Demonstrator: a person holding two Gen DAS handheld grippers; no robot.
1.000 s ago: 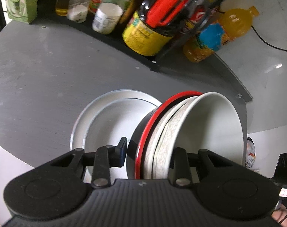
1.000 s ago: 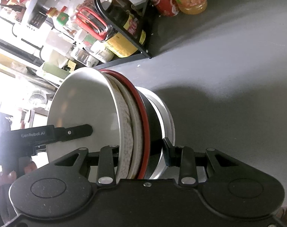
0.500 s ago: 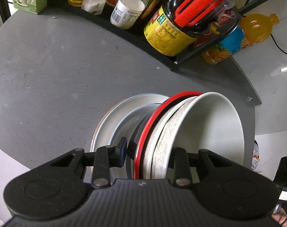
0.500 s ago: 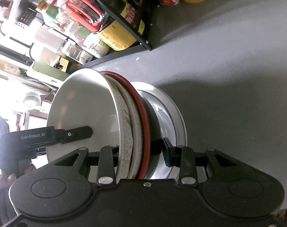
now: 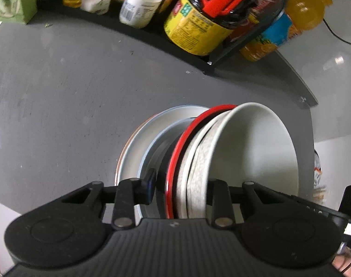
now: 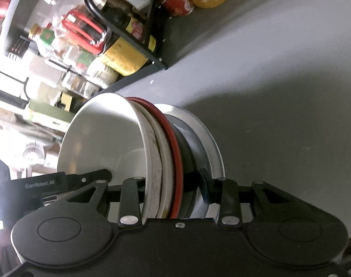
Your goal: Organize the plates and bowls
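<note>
Bowls carried in one nested stack, a gripper on each side

Bowls sit one inside another and travel as a single tilted bundle above the grey worktop (image 5: 71, 97). Both tools pinch the same stack of bowls (image 5: 221, 161) from opposite sides, which I take to be the reason it holds together: the left gripper (image 5: 182, 189) has one finger inside the top bowl and one against the black outer wall, jaws clamped on the rims, and the right gripper (image 6: 173, 187) does the same from across, its jaws likewise closed on the stack. The left tool's finger shows inside the bowl in the right wrist view.

A white bowl (image 6: 101, 138), plain and smooth inside, sits on top. Under it comes a speckled grey-white bowl (image 5: 198, 168), then a black bowl with a red rim (image 5: 187, 136). Below the stack lies a pale plate (image 5: 138, 152) with a raised rim; whether the bowls touch it I cannot tell, though they appear to be on it or just over it.

All this is in the middle of the worktop, well short of the rack of bottles and jars (image 5: 198, 27) along its far edge. Stacking everything on the plate seems the aim.
</note>
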